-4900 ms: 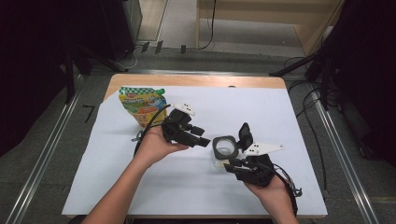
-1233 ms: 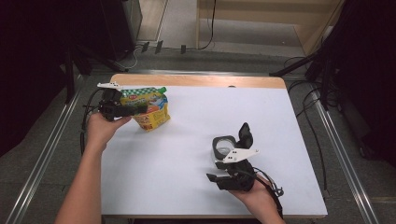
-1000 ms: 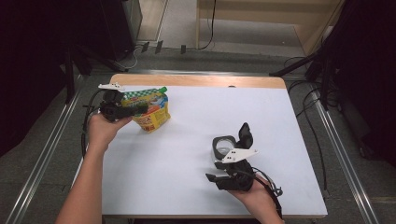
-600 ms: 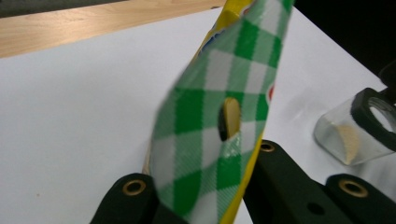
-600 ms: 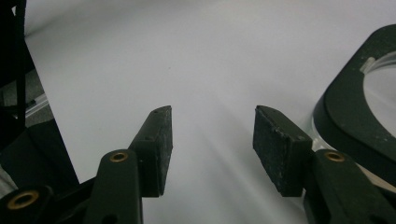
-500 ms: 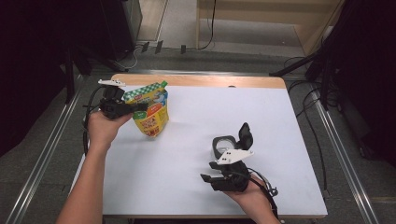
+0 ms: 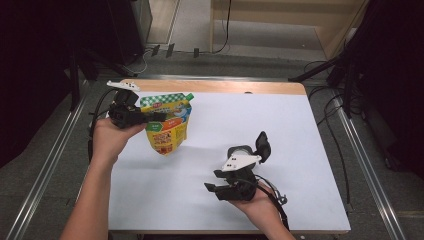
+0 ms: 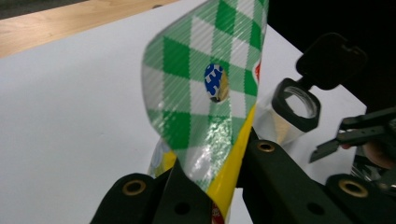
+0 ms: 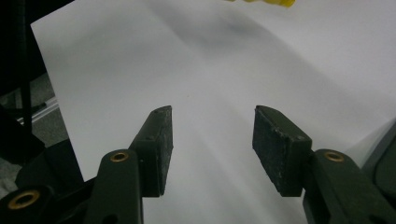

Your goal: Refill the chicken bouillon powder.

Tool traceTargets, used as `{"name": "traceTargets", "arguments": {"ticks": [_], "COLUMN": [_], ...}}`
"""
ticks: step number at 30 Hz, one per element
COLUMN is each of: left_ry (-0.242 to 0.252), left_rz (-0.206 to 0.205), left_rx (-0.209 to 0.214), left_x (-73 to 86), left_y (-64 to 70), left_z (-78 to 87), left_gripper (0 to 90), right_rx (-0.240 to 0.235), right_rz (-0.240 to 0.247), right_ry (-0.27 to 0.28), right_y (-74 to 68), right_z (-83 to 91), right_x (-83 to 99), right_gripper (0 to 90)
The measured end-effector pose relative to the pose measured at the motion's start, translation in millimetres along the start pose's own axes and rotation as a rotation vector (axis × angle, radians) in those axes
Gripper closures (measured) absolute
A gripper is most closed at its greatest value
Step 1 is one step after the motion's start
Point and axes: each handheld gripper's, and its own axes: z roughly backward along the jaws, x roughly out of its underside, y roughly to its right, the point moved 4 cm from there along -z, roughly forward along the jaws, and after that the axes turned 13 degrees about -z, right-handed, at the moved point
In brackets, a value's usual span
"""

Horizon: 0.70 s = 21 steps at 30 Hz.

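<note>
Pouch (image 7: 167, 125): lifted at 10 o'clock over the table (image 7: 300, 125), pinched by its checked top edge.
Handling: judged soft, light, slippery film; best taken at the flat top seal.
Right gripper (image 9: 212, 140): jaws spread, nothing held, at 5 o'clock.
Jar (image 7: 240, 152): open, beyond right gripper.
Left gripper (image 7: 150, 118): clamped on pouch.

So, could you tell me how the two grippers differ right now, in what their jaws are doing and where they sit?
The left gripper is shut on the green-checked top of the pouch; the right gripper has its jaws apart with nothing between them. The left gripper holds its pouch hanging above the white sheet near the far left corner; the right gripper sits low at the near side, beside the open-lidded container. Both are hand-held, with black jaws.
</note>
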Motion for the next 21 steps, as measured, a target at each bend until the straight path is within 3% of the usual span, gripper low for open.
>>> {"name": "traceTargets", "arguments": {"ticks": [14,21], "left_ry": [-0.025,-0.015], "left_rz": [-0.03,-0.04], "left_rx": [0.072,0.069], "left_x": [-10.5,-11.3], "left_y": [27.3,37.5], "left_z": [0.7,2.5], "left_gripper": [90.0,90.0], "right_rx": [-0.011,-0.021], "right_rz": [0.0,0.036], "right_ry": [-0.016,-0.001], "right_y": [-3.2,-9.5], "right_z": [-28.0,-34.1], "right_x": [-9.2,-4.1], "right_gripper": [50.0,48.6]}}
